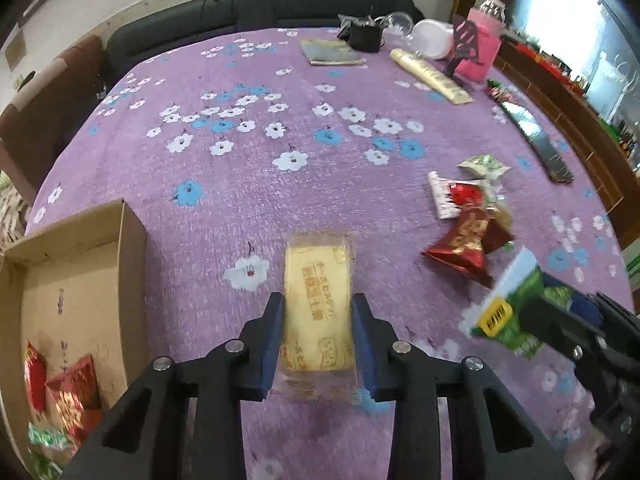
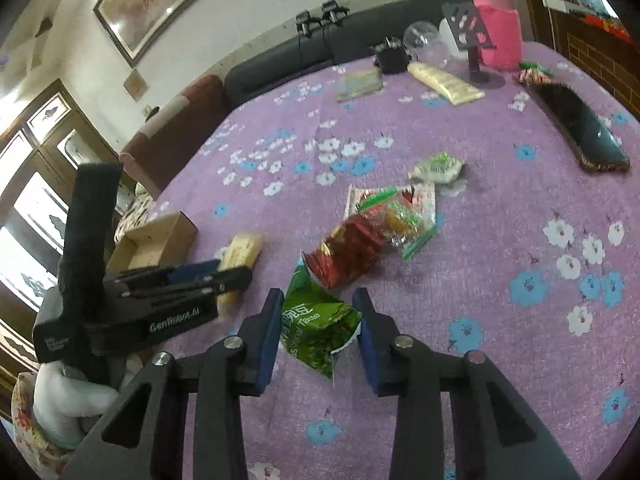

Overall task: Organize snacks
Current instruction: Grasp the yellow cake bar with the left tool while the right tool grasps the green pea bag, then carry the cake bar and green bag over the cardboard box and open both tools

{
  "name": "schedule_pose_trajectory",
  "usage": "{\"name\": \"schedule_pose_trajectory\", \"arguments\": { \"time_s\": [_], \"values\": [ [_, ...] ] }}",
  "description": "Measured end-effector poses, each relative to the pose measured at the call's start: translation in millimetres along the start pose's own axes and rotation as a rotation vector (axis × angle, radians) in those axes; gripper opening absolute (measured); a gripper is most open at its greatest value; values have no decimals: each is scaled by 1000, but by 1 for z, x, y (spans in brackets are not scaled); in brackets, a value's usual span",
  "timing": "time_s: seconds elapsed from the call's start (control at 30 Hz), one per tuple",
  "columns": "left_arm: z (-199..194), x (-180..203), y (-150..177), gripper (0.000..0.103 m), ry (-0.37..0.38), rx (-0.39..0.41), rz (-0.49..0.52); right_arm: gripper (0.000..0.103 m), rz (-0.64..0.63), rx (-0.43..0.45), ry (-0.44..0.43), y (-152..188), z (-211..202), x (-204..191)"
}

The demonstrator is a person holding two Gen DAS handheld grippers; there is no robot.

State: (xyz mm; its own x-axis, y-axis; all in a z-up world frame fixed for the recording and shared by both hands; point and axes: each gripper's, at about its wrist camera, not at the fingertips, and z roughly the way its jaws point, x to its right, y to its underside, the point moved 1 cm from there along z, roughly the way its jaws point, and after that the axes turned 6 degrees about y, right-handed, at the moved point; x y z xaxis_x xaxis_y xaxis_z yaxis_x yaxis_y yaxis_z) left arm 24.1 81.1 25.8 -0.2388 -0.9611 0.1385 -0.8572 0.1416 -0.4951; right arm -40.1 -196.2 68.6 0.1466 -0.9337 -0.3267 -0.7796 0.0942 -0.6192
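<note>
My left gripper [image 1: 318, 308] is shut on a yellow biscuit packet [image 1: 318, 280], held above the purple flowered tablecloth [image 1: 240, 184]. My right gripper [image 2: 318, 308] is shut on a green snack bag [image 2: 320, 328]; that bag also shows at the right of the left wrist view [image 1: 516, 312]. A cardboard box [image 1: 132, 264] stands at the left with red [image 1: 76, 388] and green packets in it. A pile of loose snacks lies on the cloth: a red bag [image 2: 348, 252], a clear packet with red and green print [image 2: 400, 212] and a small green-white packet [image 2: 438, 168].
At the far side stand a pink-sleeved bottle [image 2: 500, 36], a cream tube [image 2: 444, 82], a black pot [image 2: 390, 58], a booklet [image 2: 358, 84] and a phone stand [image 2: 476, 68]. A long dark case [image 2: 580, 128] lies at the right. A dark sofa [image 1: 256, 12] runs behind the table.
</note>
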Motion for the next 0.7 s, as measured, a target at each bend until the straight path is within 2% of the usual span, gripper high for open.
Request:
{"name": "schedule_pose_trajectory", "arguments": {
  "time_s": [0.17, 0.4, 0.5, 0.7],
  "values": [
    [-37, 1, 12, 34, 64, 68, -32, 34, -15, 61, -32, -1, -10, -4],
    [-108, -21, 47, 35, 118, 189, -81, 34, -24, 66, -49, 4, -6, -8],
    [-136, -43, 65, 35, 97, 233, -116, 34, -40, 70, -49, 7, -6, -13],
    [-180, -107, 88, 35, 2, 306, -210, 34, -68, 66, -80, 7, -17, -37]
  ]
}}
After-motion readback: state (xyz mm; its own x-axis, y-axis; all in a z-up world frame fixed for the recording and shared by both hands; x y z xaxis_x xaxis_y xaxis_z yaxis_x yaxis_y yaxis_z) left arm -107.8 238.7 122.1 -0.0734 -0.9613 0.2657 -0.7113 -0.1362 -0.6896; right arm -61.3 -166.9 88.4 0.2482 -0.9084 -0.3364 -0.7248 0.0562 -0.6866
